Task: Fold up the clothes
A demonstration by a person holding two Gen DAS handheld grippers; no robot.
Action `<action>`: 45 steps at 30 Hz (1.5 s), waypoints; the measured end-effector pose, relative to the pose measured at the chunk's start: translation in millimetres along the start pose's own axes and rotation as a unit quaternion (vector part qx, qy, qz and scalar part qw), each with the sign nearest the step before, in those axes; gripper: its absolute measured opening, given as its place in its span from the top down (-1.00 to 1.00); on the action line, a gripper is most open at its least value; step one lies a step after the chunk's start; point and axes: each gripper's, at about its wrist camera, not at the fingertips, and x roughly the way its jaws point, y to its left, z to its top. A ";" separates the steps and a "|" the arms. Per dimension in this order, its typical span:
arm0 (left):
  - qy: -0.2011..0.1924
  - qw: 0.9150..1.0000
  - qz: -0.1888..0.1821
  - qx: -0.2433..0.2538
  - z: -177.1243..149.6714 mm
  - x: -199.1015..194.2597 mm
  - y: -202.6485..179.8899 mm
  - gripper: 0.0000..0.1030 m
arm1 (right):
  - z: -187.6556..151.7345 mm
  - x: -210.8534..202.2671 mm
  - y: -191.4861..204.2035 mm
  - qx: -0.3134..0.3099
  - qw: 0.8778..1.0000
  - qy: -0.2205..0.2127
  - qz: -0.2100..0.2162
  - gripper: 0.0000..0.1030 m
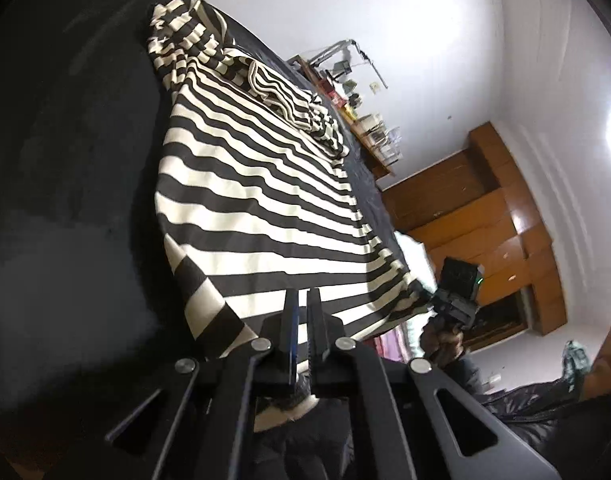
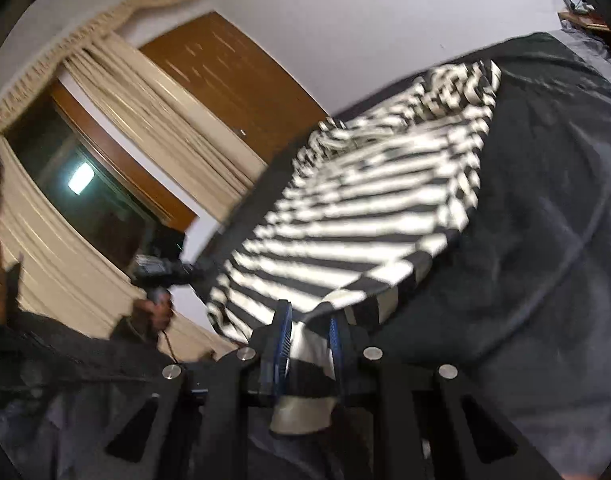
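Blurring smears the right wrist view, yet the right gripper (image 2: 308, 322) pinches the striped garment's (image 1: 261, 184) hem. Near the left view's lower centre the left gripper (image 1: 303, 300) is pressed together on that hem; black-and-cream stripes lie spread over the dark bedcover (image 1: 73, 184).

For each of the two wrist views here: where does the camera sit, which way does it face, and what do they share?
Left wrist: on the left gripper, looking along the striped garment on the dark bed toward a cluttered shelf; the other hand's gripper shows at right.
Right wrist: on the right gripper, jaws around the hem, facing window curtains; a sleeve shows at left.
Shared: garment, bed.
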 end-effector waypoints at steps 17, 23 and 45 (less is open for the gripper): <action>0.034 0.993 0.107 0.030 -11.1 0.1 -3.6 -0.68 | -0.7 0.4 23.4 -0.112 0.983 0.006 -0.143 0.58; 0.058 0.990 0.113 0.055 -20.9 11.0 -16.7 -0.68 | -27.7 -28.8 15.5 -0.089 0.984 0.020 -0.154 -0.40; 0.085 0.991 0.090 0.044 -30.4 9.5 -18.2 -0.68 | -45.0 -10.6 5.5 -0.004 0.996 0.048 -0.078 -0.40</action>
